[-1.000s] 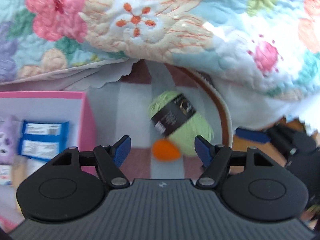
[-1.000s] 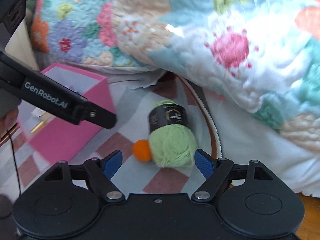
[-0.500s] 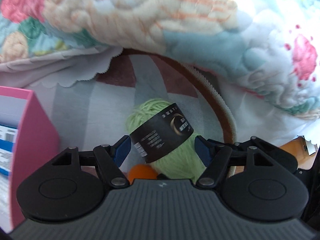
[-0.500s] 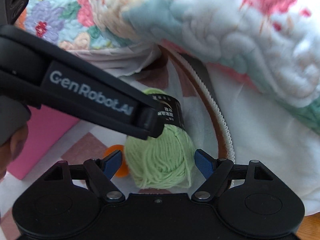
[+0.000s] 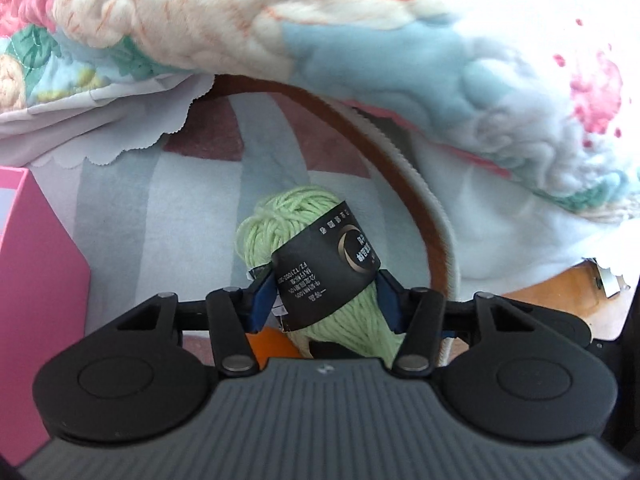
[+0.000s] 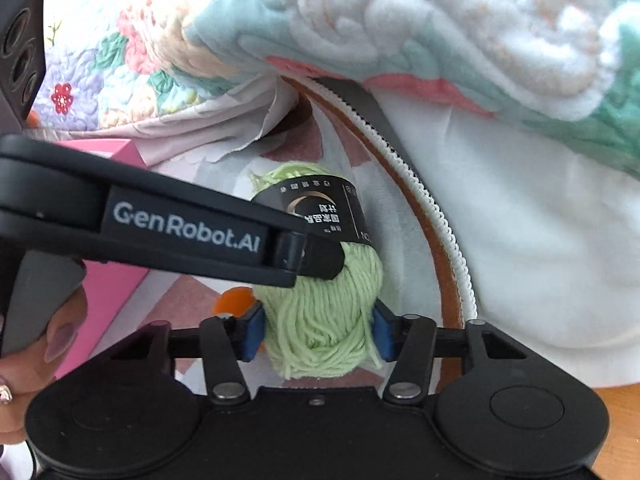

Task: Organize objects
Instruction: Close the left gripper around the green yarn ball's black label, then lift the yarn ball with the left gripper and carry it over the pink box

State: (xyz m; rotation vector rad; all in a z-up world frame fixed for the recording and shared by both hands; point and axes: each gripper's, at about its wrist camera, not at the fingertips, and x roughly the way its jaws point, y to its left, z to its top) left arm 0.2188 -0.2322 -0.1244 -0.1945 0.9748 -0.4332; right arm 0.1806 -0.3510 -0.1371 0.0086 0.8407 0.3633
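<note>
A light-green yarn skein (image 5: 296, 216) with a black paper label lies on a checked pink and grey cloth (image 5: 180, 216). My left gripper (image 5: 326, 302) is closing across its labelled middle, both blue pads touching the label. My right gripper (image 6: 318, 334) is closing on the skein's (image 6: 320, 320) loose near end, pads pressed into the strands. The left gripper's black finger (image 6: 180, 228) crosses the right wrist view and reaches the label. A small orange ball (image 5: 272, 342) sits against the skein's left side, mostly hidden behind the jaws.
A pink box (image 5: 36, 264) stands on the left. A floral quilt (image 5: 360, 40) hangs over the back and right. A brown strip with a white zip edge (image 5: 424, 216) curves just right of the skein. A hand (image 6: 40, 340) holds the left gripper.
Both grippers came down and forward onto the skein. Their jaws, wide apart before, have narrowed until the pads touch the yarn. The pink box has slid mostly out of the left wrist view.
</note>
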